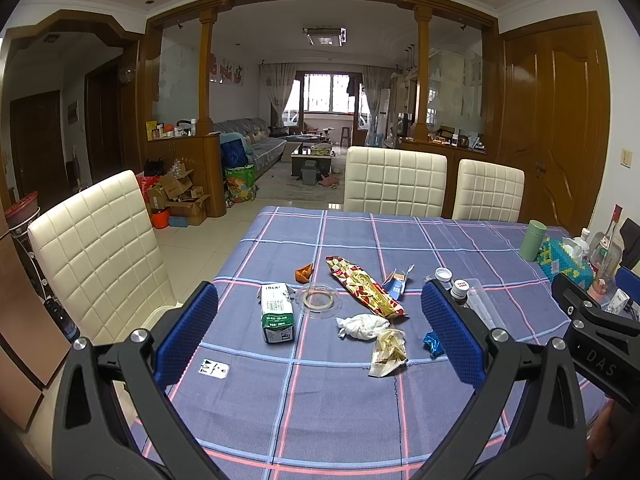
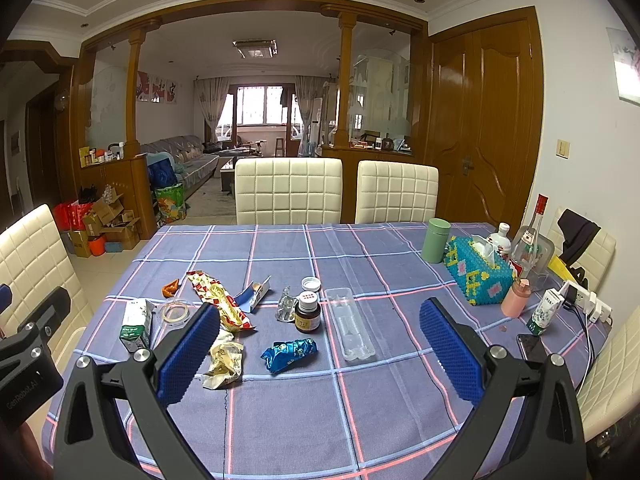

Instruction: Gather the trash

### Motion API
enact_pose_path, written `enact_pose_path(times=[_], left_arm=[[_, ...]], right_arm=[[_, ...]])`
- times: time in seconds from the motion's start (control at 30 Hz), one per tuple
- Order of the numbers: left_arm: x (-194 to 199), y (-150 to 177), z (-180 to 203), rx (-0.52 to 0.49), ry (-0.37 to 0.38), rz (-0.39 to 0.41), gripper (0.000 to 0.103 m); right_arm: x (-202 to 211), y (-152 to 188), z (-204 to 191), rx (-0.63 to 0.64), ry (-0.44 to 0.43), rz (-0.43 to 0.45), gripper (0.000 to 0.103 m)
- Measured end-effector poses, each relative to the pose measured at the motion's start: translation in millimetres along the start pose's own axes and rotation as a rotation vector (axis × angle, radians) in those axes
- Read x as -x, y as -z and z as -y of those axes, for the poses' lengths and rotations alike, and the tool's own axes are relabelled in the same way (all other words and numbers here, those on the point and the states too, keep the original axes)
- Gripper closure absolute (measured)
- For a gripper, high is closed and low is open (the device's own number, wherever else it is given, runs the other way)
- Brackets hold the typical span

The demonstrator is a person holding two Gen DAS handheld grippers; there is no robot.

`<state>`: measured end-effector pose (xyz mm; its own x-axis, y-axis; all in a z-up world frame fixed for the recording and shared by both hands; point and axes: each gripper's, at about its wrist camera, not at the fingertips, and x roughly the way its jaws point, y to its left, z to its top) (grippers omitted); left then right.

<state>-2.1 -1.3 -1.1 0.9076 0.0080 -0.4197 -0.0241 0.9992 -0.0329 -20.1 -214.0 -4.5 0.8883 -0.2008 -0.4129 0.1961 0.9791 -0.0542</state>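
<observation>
A: We list containers: flattened green carton [image 1: 277, 314], clear plastic tray [image 2: 351, 327] holding nothing we can see, brown bottle [image 2: 307, 312] with its cap on.

B: We add crumpled trash on the checked cloth [image 1: 320, 408]: white tissue [image 1: 362, 326], blue foil [image 2: 289, 354], long red-gold wrapper [image 1: 366, 292].

A: Left gripper [image 1: 318, 334] and right gripper [image 2: 320, 350] hover with fingers spread wide, gripping nothing; the trash lies ahead, between the pads.

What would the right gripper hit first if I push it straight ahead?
Probably the blue wrapper, which lies nearest between the open right gripper's fingers, with the brown bottle just beyond. Depth is uncertain; the gripper looks raised above the table.
</observation>
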Motion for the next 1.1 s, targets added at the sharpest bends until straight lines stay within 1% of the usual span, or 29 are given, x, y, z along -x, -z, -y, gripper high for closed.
enact_pose_path(times=[0.3, 0.43, 0.5, 1.03, 1.1], left_arm=[[2.6, -3.4, -2.6, -0.001, 0.001, 0.000, 0.003], [2.3, -3.3, -2.2, -0.001, 0.001, 0.000, 0.003], [2.3, -3.2, -1.9, -0.001, 0.001, 0.001, 0.003], [2.5, -3.0, -1.6, -0.001, 0.000, 0.002, 0.003], [2.8, -2.9, -1.9, -0.001, 0.000, 0.002, 0.003]], right_arm=[[1.7, 0.0, -2.6, 0.000, -0.003, -0.002, 0.006], [0.1, 4.5, 0.8, 0.001, -0.001, -0.001, 0.006], [-0.6, 0.1, 0.3, 0.000, -0.001, -0.001, 0.006], [-2.1, 3.4, 5.7, -0.001, 0.001, -0.001, 0.006], [0.3, -0.9, -2.8, 0.002, 0.001, -0.001, 0.006]])
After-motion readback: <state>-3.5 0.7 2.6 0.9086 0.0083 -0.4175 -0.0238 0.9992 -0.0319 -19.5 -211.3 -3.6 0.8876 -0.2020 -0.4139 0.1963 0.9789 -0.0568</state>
